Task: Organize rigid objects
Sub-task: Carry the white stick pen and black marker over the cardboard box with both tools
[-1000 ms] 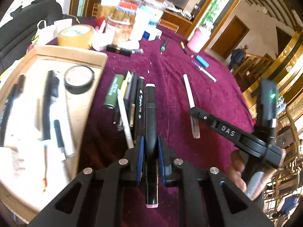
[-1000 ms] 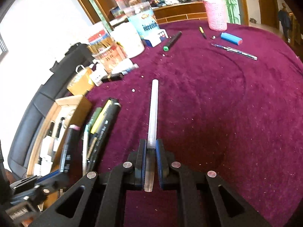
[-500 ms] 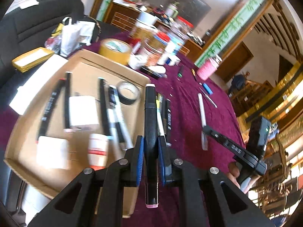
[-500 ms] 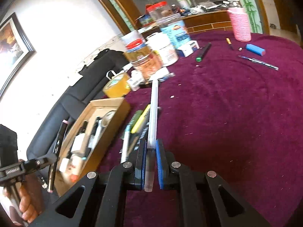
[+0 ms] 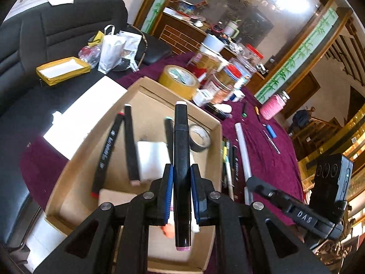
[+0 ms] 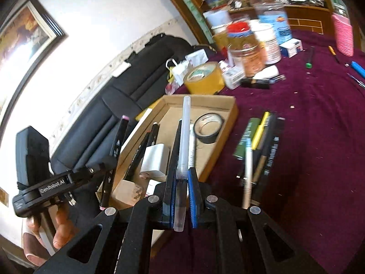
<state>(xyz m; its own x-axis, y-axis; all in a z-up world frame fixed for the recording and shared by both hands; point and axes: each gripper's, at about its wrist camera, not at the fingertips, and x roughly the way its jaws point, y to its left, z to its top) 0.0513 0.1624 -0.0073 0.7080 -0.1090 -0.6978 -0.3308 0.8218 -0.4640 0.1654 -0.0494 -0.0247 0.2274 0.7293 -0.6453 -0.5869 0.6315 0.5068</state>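
- Your left gripper (image 5: 180, 180) is clenched on a black marker (image 5: 181, 150) with a pink end, lower centre of its frame, over the cardboard box (image 5: 214, 123).
- Your right gripper (image 6: 181, 189) grips a clear pen (image 6: 185, 137), centre frame.
- Below: markers, a white block (image 5: 151, 157), a black tape roll (image 5: 200, 137).
- Beyond, upper centre: yellow tape (image 5: 179, 80), jars (image 6: 245, 45).

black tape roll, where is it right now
The black tape roll lies inside the shallow cardboard box, at its far right corner in the right wrist view, beside a black-and-white marker.
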